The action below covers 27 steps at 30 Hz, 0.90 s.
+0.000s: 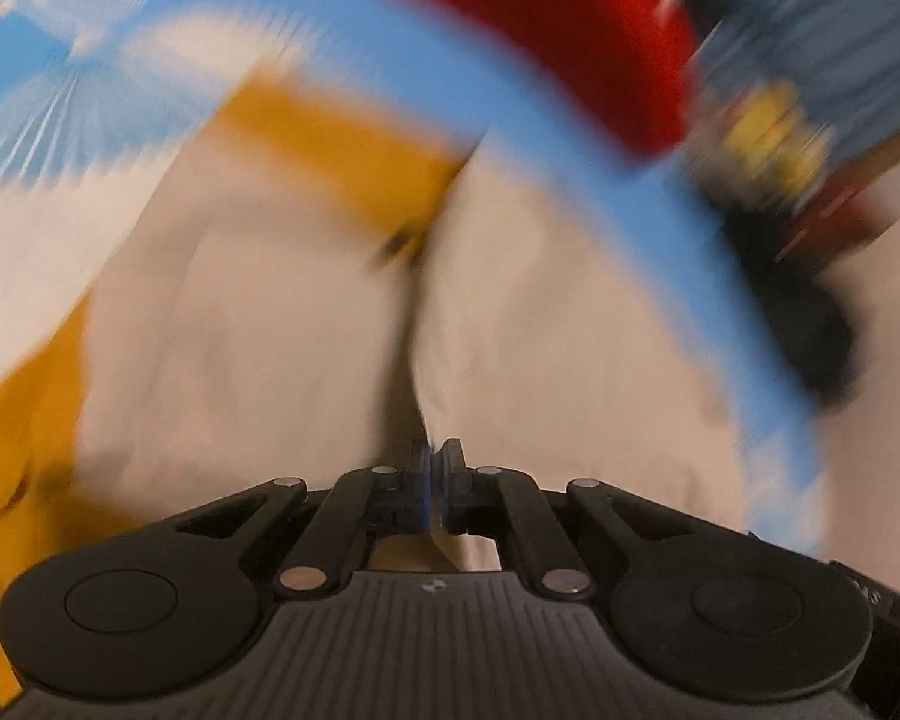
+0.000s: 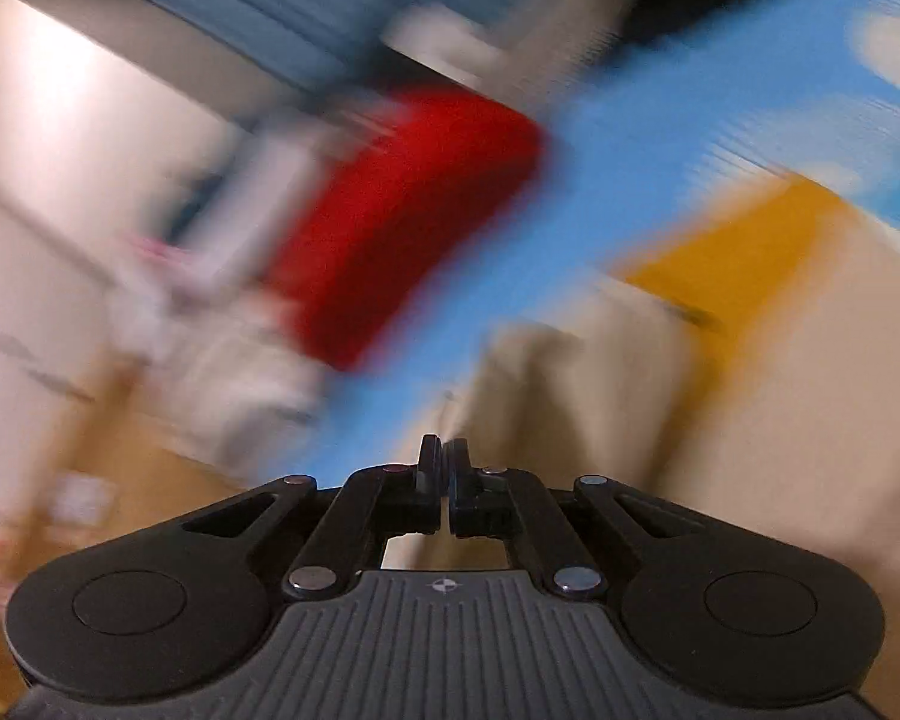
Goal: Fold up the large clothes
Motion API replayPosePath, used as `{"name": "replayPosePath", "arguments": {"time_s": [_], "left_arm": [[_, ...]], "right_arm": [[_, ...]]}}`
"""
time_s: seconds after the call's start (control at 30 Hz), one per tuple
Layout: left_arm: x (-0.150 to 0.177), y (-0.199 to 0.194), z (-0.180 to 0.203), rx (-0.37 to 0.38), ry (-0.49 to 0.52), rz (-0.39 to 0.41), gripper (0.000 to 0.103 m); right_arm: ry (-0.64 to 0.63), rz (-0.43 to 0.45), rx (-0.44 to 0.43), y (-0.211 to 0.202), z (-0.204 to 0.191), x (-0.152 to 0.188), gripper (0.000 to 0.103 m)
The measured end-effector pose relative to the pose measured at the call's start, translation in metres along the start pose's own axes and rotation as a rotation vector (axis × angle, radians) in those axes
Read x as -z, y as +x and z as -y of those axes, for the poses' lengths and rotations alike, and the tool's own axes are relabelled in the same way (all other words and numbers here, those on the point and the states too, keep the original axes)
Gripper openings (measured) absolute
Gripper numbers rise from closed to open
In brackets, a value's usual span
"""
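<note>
Cream garment, mustard panels, creased.

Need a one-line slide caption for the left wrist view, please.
Left gripper shut on a fold of the cream-and-mustard garment, spread over a blue cloud-print sheet; view motion-blurred.

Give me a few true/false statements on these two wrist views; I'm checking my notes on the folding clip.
1. The left gripper is shut on the beige garment. True: a pinch of the cloth rises into the closed fingers.
2. The right gripper stands wide open. False: its fingers are shut together.
3. The garment has mustard-yellow parts. True.
4. The cloth lies on a green sheet. False: the sheet is blue with white cloud shapes.
5. A red object lies beyond the garment. True, though blur hides what it is.
6. Both views are sharp. False: both are smeared by motion blur.
</note>
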<state>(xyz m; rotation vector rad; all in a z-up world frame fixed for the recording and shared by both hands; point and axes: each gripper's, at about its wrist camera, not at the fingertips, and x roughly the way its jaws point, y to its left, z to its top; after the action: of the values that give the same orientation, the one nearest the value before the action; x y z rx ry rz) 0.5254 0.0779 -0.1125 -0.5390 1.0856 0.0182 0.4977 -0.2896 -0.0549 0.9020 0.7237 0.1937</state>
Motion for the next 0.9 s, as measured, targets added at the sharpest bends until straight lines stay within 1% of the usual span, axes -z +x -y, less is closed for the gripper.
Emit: {"name": "replayPosePath", "arguments": {"time_s": [0.03,0.07,0.1,0.13,0.17,0.2,0.23,0.27,0.3,0.37,0.4,0.43,0.47,0.5,0.53,0.63,0.67,0.7,0.77,0.8,0.87,0.9], "left_arm": [[0.006,0.01,-0.004,-0.053,-0.001,-0.044,0.005],[0.009,0.014,-0.008,-0.069,-0.011,-0.057,0.005],[0.011,0.015,-0.009,-0.067,-0.023,-0.058,0.007],[0.011,0.014,-0.009,-0.065,-0.021,-0.054,0.007],[0.009,0.012,-0.006,-0.068,-0.01,-0.044,0.007],[0.008,0.007,-0.003,-0.071,0.008,-0.027,0.013],[0.006,0.003,0.001,-0.075,0.023,-0.008,0.022],[0.004,-0.002,0.004,-0.08,0.036,0.012,0.029],[0.004,-0.005,0.006,-0.079,0.048,0.033,0.039],[0.002,-0.009,0.013,-0.073,0.07,0.059,0.041],[0.0,-0.01,0.014,-0.068,0.074,0.063,0.041],[0.0,-0.01,0.015,-0.062,0.075,0.068,0.041],[-0.002,-0.014,0.017,-0.058,0.077,0.074,0.041],[-0.001,-0.014,0.019,-0.056,0.081,0.081,0.041],[-0.002,-0.016,0.02,-0.054,0.089,0.091,0.041],[-0.001,-0.026,0.027,-0.041,0.137,0.135,0.041],[-0.003,-0.026,0.03,-0.035,0.154,0.146,0.041],[-0.002,-0.028,0.035,-0.023,0.178,0.157,0.041],[0.002,-0.029,0.045,0.008,0.225,0.167,0.041],[0.004,-0.029,0.05,0.027,0.251,0.166,0.041],[0.011,-0.025,0.059,0.071,0.296,0.14,0.041],[0.015,-0.022,0.062,0.089,0.315,0.113,0.042]], "right_arm": [[-0.005,-0.081,0.16,0.012,0.011,0.005,0.001],[-0.005,-0.144,0.277,0.021,0.021,0.01,0.001],[0.008,-0.212,0.375,0.03,0.035,0.016,0.001],[0.045,-0.249,0.408,0.035,0.046,0.02,0.001],[0.089,-0.258,0.403,0.037,0.053,0.022,0.001],[0.107,-0.252,0.396,0.036,0.054,0.021,0.001],[0.089,-0.242,0.398,0.036,0.05,0.02,0.002],[0.06,-0.227,0.397,0.034,0.045,0.018,0.004],[0.043,-0.197,0.386,0.031,0.038,0.015,0.004],[0.034,-0.133,0.335,0.021,0.03,0.011,0.006],[0.024,-0.101,0.298,0.017,0.025,0.009,0.01],[0.011,-0.079,0.263,0.015,0.02,0.007,0.029],[-0.004,-0.068,0.235,0.014,0.015,0.006,0.051],[-0.018,-0.072,0.213,0.016,0.011,0.006,0.058],[-0.024,-0.091,0.194,0.019,0.008,0.007,0.06],[0.003,-0.192,0.175,0.037,0.013,0.014,0.06],[0.014,-0.216,0.176,0.04,0.015,0.017,0.058],[0.014,-0.232,0.184,0.042,0.015,0.02,0.052],[-0.02,-0.229,0.18,0.042,0.011,0.022,0.009],[-0.036,-0.218,0.172,0.038,0.008,0.022,0.004],[-0.021,-0.196,0.135,0.029,0.006,0.02,0.002],[-0.008,-0.189,0.146,0.029,0.008,0.02,0.002]]}}
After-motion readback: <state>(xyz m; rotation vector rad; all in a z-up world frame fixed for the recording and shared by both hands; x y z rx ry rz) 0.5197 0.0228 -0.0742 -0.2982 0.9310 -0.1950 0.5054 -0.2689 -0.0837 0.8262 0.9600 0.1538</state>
